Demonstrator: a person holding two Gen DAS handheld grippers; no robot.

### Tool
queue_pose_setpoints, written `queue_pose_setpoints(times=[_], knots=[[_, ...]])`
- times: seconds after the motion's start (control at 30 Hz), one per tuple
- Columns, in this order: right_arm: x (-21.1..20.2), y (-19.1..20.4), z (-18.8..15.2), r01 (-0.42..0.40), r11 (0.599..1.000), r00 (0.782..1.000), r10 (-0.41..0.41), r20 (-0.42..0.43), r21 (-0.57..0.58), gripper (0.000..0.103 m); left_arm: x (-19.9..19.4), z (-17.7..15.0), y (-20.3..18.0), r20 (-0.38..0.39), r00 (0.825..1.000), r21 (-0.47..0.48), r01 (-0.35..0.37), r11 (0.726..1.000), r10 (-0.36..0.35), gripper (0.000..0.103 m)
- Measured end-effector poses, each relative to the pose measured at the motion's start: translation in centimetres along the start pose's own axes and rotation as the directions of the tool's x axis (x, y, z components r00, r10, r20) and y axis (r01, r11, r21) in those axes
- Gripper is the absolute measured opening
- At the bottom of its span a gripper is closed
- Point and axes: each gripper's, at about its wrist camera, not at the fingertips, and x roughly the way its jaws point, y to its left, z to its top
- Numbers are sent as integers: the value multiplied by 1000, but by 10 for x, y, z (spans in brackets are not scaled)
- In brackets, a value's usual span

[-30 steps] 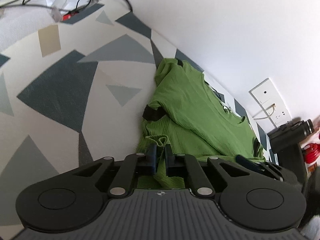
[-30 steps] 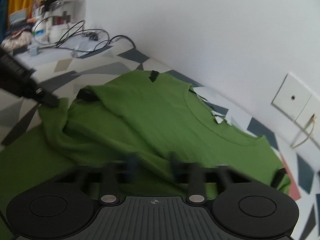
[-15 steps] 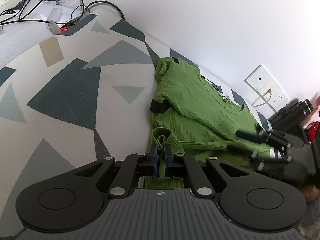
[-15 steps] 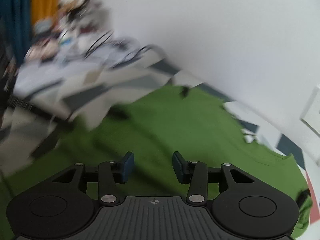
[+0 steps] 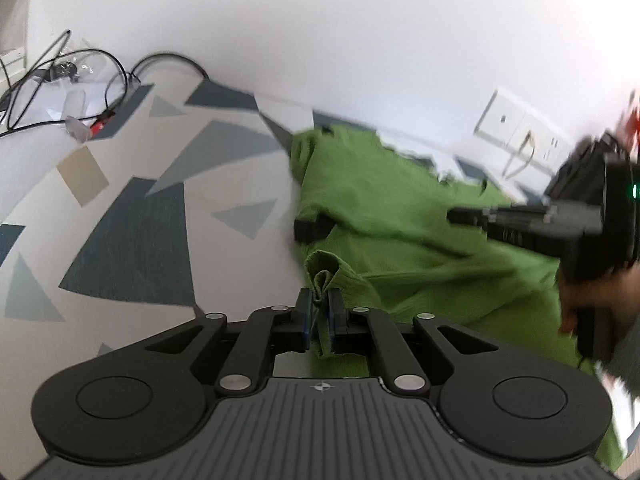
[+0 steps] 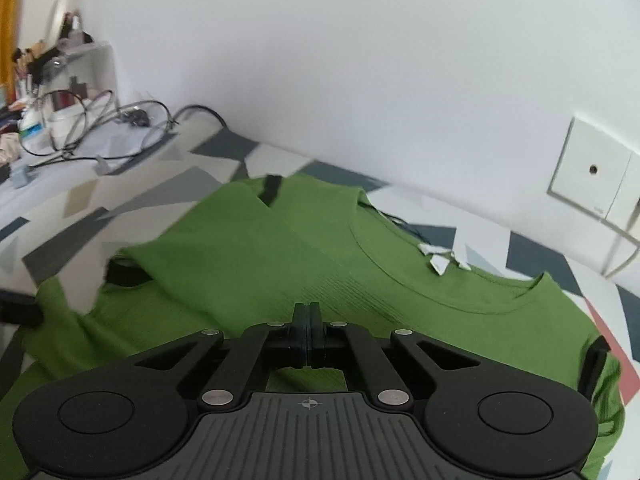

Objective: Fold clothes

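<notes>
left claw (image 5: 319, 307), easing apart around a bunched sleeve (image 5: 326, 276), sits left of the green shirt (image 6: 360, 264); right claw (image 6: 307, 314) closed empty.

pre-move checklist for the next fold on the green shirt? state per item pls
1. Left tongs have cloth: ok, a bunched fold of the green shirt sits between the pads, though the jaws are easing open.
2. Right tongs ready: not ok, shut with nothing visibly pinched, over the shirt's chest.
3. Tongs apart from each other: ok, the right tongs sit well off to the side in the left wrist view.
4. Shirt lying flat: not ok, the near sleeve is folded over and rumpled.
5. Cables away from the shirt: ok, at the far end of the patterned surface.
</notes>
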Motion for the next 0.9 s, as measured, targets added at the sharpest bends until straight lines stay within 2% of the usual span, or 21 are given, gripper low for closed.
queue_pose_setpoints(times=[0.03, 0.07, 0.1, 0.17, 0.27, 0.37, 0.4, 0.43, 0.57, 0.63, 0.73, 0.8, 0.9], knots=[[-1, 0, 1, -42, 999, 999, 42, -5, 3, 3, 0, 0, 2, -2, 1000, 4, 6, 1000, -6, 13], [-6, 2, 2, -98, 995, 995, 98, -2, -8, 11, -1, 0, 3, 2, 1000, 9, 10, 1000, -10, 13], [-12, 6, 1, -161, 986, 987, 161, 0, -35, 25, -2, -1, 5, 6, 1000, 13, 13, 1000, -14, 13], [-17, 16, -4, -226, 968, 974, 223, -34, -107, 35, -3, -1, 8, 5, 1000, 7, 24, 1000, -24, 13], [-18, 29, -13, -287, 937, 957, 273, -99, -198, 32, -3, -2, 11, 6, 999, -14, 39, 999, -39, 13], [-8, 32, -18, -276, 940, 958, 252, -135, -202, 13, -2, -1, 11, 6, 998, -29, 55, 998, -55, 13], [-6, 32, -17, -268, 945, 961, 247, -129, -189, 7, -1, -1, 11, -2, 998, -37, 63, 997, -63, 17], [-6, 31, -16, -263, 949, 962, 245, -120, -172, 7, 0, -1, 11, -12, 997, -46, 71, 996, -72, 25], [-7, 28, -9, -233, 964, 972, 225, -72, -130, 3, 4, -2, 11, -25, 995, -56, 96, 994, -97, 25], [-8, 26, -4, -211, 970, 977, 207, -44, -121, 2, 5, -2, 10, -25, 994, -47, 105, 993, -106, 12], [-8, 21, 3, -166, 980, 986, 166, -5, -111, 2, 6, -2, 9, -30, 994, -26, 106, 994, -107, 10], [1, 19, 5, -141, 985, 990, 140, -18, -100, 2, 10, -3, 11, -49, 992, -30, 111, 993, -112, 10], [18, 18, 1, -117, 990, 990, 110, -86, -81, 3, 16, -1, 18, -89, 985, -73, 144, 987, -150, 12]])
